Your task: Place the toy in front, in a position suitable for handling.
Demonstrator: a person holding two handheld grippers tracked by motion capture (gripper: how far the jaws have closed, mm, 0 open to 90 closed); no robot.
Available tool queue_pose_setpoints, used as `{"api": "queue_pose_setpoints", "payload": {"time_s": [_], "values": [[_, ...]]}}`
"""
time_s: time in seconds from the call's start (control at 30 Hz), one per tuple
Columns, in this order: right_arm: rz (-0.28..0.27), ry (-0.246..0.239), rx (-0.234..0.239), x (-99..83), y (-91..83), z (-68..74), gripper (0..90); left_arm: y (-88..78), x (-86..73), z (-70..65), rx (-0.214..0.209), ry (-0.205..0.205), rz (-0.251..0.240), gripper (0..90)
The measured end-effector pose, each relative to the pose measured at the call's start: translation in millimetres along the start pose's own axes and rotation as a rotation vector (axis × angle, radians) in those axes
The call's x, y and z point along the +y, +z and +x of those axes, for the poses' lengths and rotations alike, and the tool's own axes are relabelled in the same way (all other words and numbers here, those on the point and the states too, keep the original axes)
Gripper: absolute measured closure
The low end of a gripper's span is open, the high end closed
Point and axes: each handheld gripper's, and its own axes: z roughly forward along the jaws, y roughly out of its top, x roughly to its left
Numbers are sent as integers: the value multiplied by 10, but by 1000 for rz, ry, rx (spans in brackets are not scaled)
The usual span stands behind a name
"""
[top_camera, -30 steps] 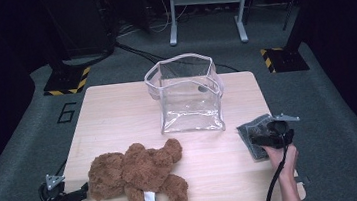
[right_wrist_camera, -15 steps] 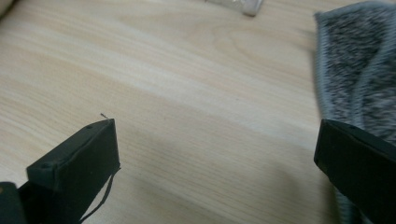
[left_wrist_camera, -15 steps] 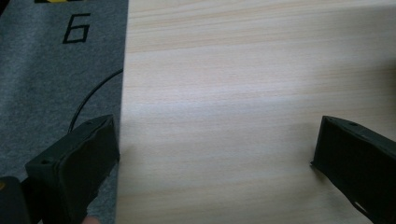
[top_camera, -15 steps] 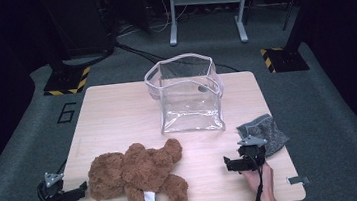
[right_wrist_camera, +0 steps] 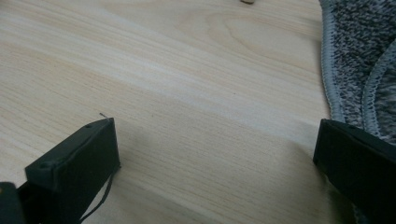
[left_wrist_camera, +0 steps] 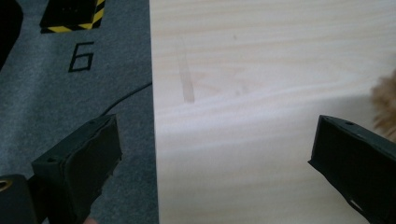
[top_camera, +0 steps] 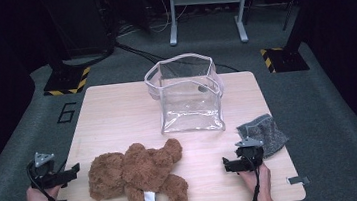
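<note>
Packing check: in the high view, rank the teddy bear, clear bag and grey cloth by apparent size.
1. Brown teddy bear and clear plastic bag: too alike to rank.
2. Grey knitted cloth, clearly smallest.

Overhead light falls on the desk [top_camera: 118, 117]; the room around it sits in deep dark, with far corners nearly black. High view is soft and low in detail, slightly grainy. The clear bag [top_camera: 186, 94] catches faint pale glare along its rim and walls. The teddy bear [top_camera: 139, 172] casts only a thin, short shadow. Both gripper views are brightly lit; wood grain is sharp mid-frame, while the near black jaws are blurred, with soft shadows beneath them.
</note>
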Motion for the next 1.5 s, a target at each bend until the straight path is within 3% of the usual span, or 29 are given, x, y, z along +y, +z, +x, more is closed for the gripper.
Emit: {"api": "queue_pose_setpoints", "payload": {"time_s": [0.13, 0.17, 0.23, 0.33, 0.43, 0.53, 0.67, 0.8, 1.13, 1.4, 1.5], "values": [[-7, -17, 2, -11, -7, -17, 0, -24, 243, -49, -36, -9, -17, 45], [-7, -17, 2, -11, -7, -17, 0, -24, 243, -49, -36, -9, -17, 48], [-10, -13, 8, -17, -7, -21, 0, -37, 431, -96, -60, -7, -35, 54], [-18, -35, 0, -28, -14, -20, 0, -41, 613, -155, -71, 17, -40, 56], [-19, -8, 6, -24, -1, -19, 0, -48, 763, -203, -84, 32, -46, 57], [-16, -22, 7, -23, -2, -33, 0, -44, 988, -279, -105, 31, -62, 57], [-16, -22, 6, -23, -2, -33, 0, -24, 1144, -347, -120, 33, -61, 56], [-17, 2, -5, -20, 1, -31, 0, 35, 1409, -500, -139, 57, -68, 55], [-17, 2, -6, -21, 0, -30, 1, 162, 1770, -759, -163, 87, -66, 55], [-21, 0, -9, -22, 2, -27, 3, 309, 2099, -1112, -206, 115, -68, 61], [-21, 0, -9, -22, 1, -27, 3, 343, 2176, -1186, -213, 128, -64, 63]]}}
